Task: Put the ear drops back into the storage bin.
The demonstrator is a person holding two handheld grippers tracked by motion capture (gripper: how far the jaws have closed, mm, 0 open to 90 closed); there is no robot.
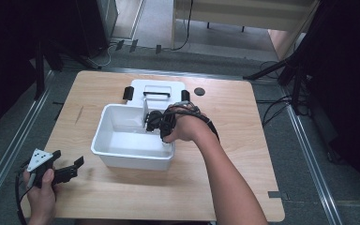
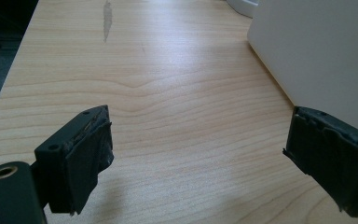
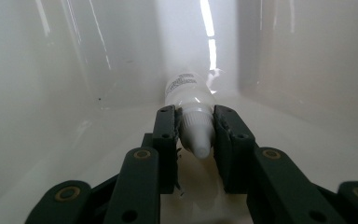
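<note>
A light wooden table (image 1: 225,122) is seen from above, with a white plastic tub (image 1: 104,140) set near the middle of the frame. Behind the tub, toward the top of the frame, a white lid (image 1: 157,87) with a black handle and black side clips is laid flat, and a small black disc (image 1: 198,91) is seen just to its right on the wood.

The right gripper (image 1: 154,121) is reached down into the tub from the right of centre, held in the person's right hand (image 1: 183,127), whose forearm comes in from the bottom edge. In the right gripper view, the right gripper (image 3: 195,133) is seen clamped on a small white squeeze bottle (image 3: 189,93): the two black jaws are pressed narrowly against the bottle's cap from either side, the pointed nozzle is turned toward the camera at the centre of the frame, and the labelled body is stretched away toward the tub's glossy white inner wall (image 3: 51,70). The bottle is placed low in the tub, close to its floor; whether it is touching the floor cannot be told.

The left gripper (image 1: 70,166) is held at the lower left of the high view, over bare table, well apart from the tub. In the left gripper view, the left gripper (image 2: 198,149) is seen with its jaws spread wide and nothing between them; the tub's outer wall (image 2: 317,51) is seen at the upper right.
</note>
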